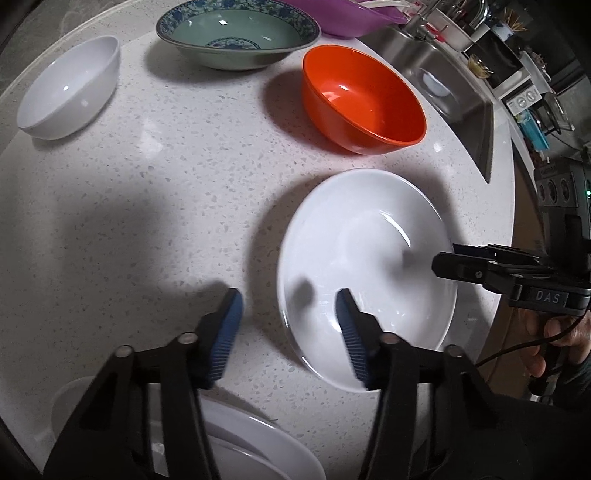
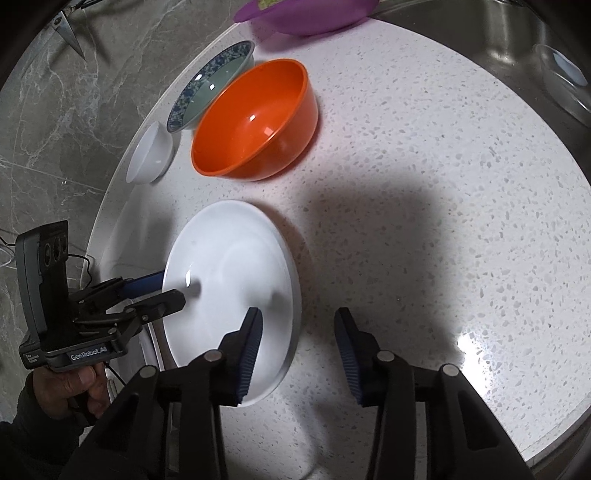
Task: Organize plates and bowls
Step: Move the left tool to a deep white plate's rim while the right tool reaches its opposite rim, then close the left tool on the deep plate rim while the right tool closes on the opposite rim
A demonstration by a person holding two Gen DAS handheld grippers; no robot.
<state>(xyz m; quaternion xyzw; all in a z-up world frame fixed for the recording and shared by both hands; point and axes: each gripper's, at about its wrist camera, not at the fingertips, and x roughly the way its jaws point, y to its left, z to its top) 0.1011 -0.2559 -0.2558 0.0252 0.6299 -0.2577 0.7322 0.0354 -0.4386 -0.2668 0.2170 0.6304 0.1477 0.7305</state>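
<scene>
A wide, shallow white bowl (image 1: 369, 236) (image 2: 229, 258) sits on the speckled white counter (image 1: 166, 192) near its front edge. My left gripper (image 1: 288, 293) (image 2: 168, 288) is open and straddles the bowl's left rim, one blue pad inside and one outside, with neither pad pressing on it. On the opposite side my right gripper (image 2: 298, 312) (image 1: 448, 256) is open as well, its jaws either side of the right rim. An orange bowl (image 1: 362, 99) (image 2: 255, 118), a green bowl with a blue patterned rim (image 1: 236, 37) (image 2: 210, 85) and a small white bowl (image 1: 70, 88) (image 2: 151, 155) stand farther back.
White plates (image 1: 258, 443) lie at the counter's near edge under my left gripper. A purple item (image 1: 343, 14) (image 2: 306, 14) sits at the back beside a steel sink (image 1: 443, 85) (image 2: 517, 55). A person's hand (image 1: 554, 343) (image 2: 81, 384) holds each gripper handle. Grey marble floor (image 2: 55, 129) lies beyond the counter.
</scene>
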